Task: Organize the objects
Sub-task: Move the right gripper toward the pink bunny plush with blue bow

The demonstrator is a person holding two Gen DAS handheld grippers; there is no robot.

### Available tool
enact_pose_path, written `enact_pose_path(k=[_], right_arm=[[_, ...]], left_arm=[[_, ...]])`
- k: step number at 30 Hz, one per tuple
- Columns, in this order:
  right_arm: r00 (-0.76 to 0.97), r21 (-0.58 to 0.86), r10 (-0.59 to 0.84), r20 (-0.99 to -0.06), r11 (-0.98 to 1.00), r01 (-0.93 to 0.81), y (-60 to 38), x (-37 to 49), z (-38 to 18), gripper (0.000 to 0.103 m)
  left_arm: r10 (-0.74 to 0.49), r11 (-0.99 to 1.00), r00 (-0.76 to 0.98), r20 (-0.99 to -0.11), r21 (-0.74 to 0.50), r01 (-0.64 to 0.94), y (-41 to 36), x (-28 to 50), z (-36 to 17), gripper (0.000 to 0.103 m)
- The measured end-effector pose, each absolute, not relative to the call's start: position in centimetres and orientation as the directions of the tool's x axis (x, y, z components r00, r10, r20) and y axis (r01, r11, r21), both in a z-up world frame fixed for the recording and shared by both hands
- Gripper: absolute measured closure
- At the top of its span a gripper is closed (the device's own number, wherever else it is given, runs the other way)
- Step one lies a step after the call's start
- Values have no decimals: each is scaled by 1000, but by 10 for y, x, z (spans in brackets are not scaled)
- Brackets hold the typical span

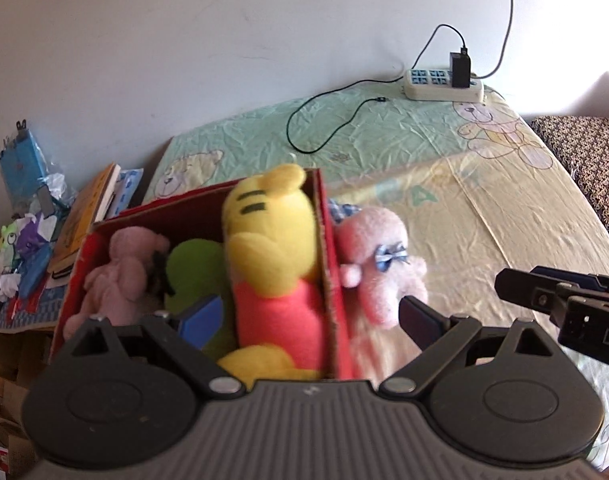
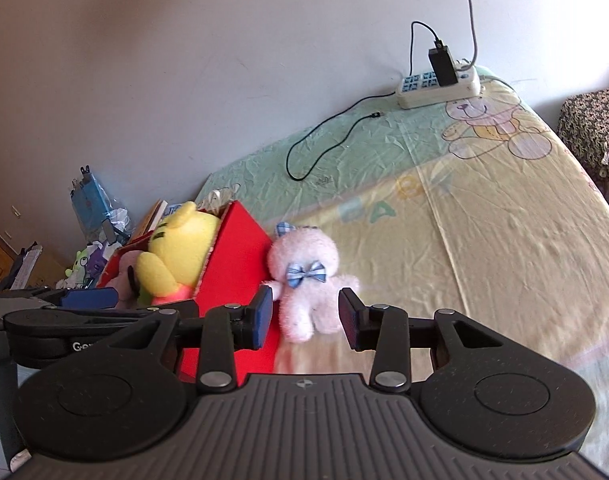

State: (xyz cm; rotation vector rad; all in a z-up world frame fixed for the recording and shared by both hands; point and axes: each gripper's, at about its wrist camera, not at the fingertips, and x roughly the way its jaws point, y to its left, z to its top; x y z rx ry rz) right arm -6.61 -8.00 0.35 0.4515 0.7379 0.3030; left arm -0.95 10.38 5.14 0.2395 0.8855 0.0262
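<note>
The right gripper (image 2: 306, 314) stands with jaws parted around the pink plush bear (image 2: 306, 280), not pressing it. It lies just outside the red box (image 1: 332, 280), apparently the last toy left. The left gripper (image 1: 308, 320) gapes empty over the box, where the yellow bear (image 1: 272, 248), another pink plush (image 1: 120, 276) and a green toy (image 1: 194, 268) already sit.

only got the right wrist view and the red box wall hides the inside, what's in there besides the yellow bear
Observer: The left wrist view shows a pink plush at the left end of the red box, with a green plush between it and the yellow bear.
Operator: is the left gripper holding any of them
Observer: No. The left gripper is open and empty. One finger is over the green plush, the other outside the box wall, near the pink bear with the blue bow.
Operator: room in the box for that one
Observer: Probably tight. Almost no bare box floor shows between the three toys.
</note>
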Motion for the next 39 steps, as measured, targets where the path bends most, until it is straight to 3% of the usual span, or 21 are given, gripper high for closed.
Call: enact_pose_path(k=[20,32,39], right_arm=[[653,522,443,-614,849,-85,-139,-60,-22,63],[590,572,510,-625,814,-98,-150,-48,-45,62],[518,541,557,-649,817,-199,-132,-19,-54,63]], left_arm=[[100,966,625,-774,225,124,41,-18,30,9],[7,942,614,-789,212,262,26,-34,-21,9],[-64,927,575,-815,165,337,30,-35,-52,9]])
